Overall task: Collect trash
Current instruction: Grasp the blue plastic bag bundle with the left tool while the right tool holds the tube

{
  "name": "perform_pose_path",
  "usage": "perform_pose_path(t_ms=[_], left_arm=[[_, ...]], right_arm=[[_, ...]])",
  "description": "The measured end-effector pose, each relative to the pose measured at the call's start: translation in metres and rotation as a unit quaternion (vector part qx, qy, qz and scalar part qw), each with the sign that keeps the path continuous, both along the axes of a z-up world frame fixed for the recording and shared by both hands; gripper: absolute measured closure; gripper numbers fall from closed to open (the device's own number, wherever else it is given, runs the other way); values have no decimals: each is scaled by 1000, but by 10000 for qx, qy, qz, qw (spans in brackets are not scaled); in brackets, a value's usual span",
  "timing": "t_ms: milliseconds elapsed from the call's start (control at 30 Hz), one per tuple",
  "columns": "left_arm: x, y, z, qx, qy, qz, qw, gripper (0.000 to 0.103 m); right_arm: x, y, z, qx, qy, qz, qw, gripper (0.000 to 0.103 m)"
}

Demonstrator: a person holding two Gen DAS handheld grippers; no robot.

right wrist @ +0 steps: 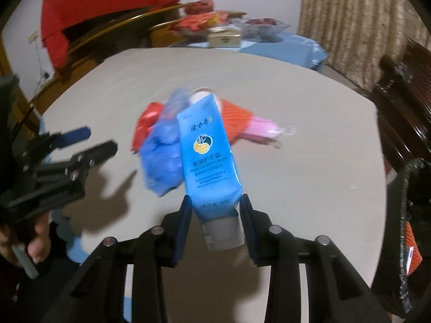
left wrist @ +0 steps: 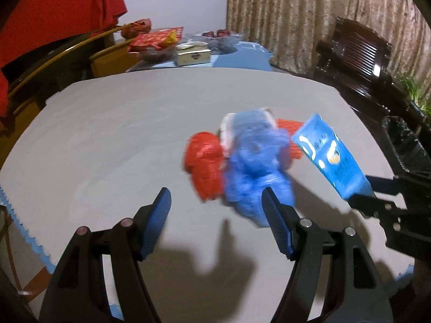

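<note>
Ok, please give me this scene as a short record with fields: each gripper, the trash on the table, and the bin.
right gripper: shut on blue tube, cap end between the fingers
left gripper: open, empty
table: blue crumpled bag, red wrapper, orange wrapper, pink packet
bin: black-lined, at right table edge

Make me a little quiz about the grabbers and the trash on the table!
1. True or false: the right gripper holds the blue tube.
2. Which is open with nothing between its fingers? A) left gripper B) right gripper
3. Fill in: beside the blue crumpled bag lies a ___ wrapper.

Key: 1 true; 2 A; 3 red.
</note>
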State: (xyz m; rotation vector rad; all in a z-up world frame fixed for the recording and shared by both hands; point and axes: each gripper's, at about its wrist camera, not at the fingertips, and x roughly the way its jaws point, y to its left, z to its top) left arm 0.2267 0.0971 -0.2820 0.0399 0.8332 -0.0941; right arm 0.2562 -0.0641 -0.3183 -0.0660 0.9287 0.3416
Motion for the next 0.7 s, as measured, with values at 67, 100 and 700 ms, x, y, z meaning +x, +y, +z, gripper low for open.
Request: perform_pose_path(t_ms=[67, 100, 700], left_arm=[[3, -14, -2, -12, 28, -93, 10000, 34], [5, -18, -3, -10, 41, -125, 9999, 34], [35, -59, -36, 300, 541, -384, 9973, 96]], right_arm=[[3, -12, 0, 34, 6, -159, 9999, 67], [6, -17, 0, 44, 4, -222, 9997, 67], [15, -61, -10, 218, 28, -544, 9983, 68]])
